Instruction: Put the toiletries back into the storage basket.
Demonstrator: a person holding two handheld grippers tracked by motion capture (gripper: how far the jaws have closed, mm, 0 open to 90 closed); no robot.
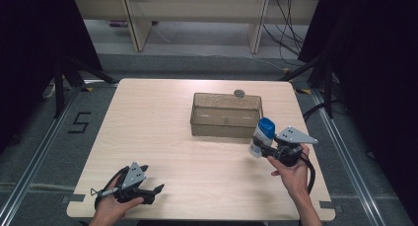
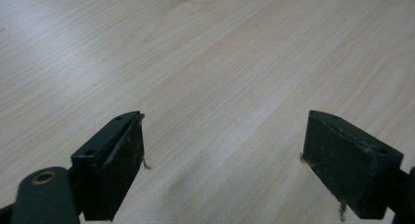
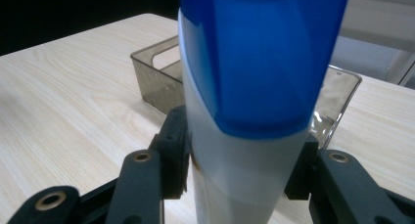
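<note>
Right gripper (image 1: 267,150) clamps white bottle (image 1: 261,136), blue cap up, just off the clear bin's (image 1: 226,115) near right corner. Left gripper (image 1: 156,189) rests wide open, empty, on tabletop (image 1: 162,137). Carry step; next likely needs lifting over the rim.

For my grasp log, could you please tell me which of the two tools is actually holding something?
The right tool is: its jaws are shut on the white bottle with the blue cap, near the clear bin. The left tool is open, with bare table between its jaws.
</note>
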